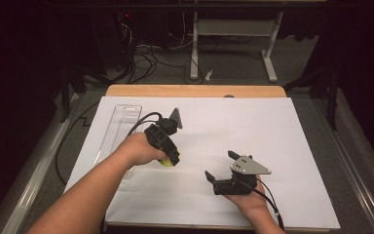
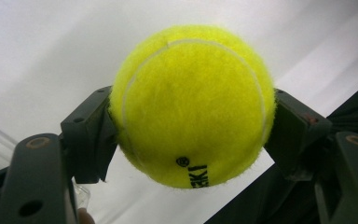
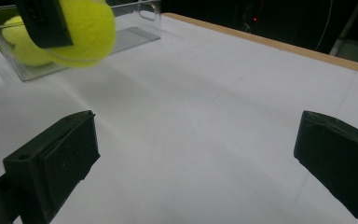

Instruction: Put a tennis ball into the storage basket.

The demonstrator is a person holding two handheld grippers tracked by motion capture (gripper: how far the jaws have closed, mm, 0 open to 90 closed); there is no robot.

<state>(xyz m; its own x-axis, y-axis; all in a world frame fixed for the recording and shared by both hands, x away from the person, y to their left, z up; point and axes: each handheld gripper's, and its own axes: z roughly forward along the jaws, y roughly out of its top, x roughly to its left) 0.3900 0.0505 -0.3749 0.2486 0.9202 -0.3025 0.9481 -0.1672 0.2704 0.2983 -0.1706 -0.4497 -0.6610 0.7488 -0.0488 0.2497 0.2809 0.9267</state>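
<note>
Tennis ball [image 2: 192, 105] sits clamped in the left hand-held gripper [image 1: 168, 155] above the worktop [image 1: 272, 126]; the right hand-held gripper [image 1: 219, 168] gapes wide, empty.

Yellow-green tennis ball [image 2: 192, 105] with black lettering, white table cover [image 1: 272, 141], black jaws.
</note>
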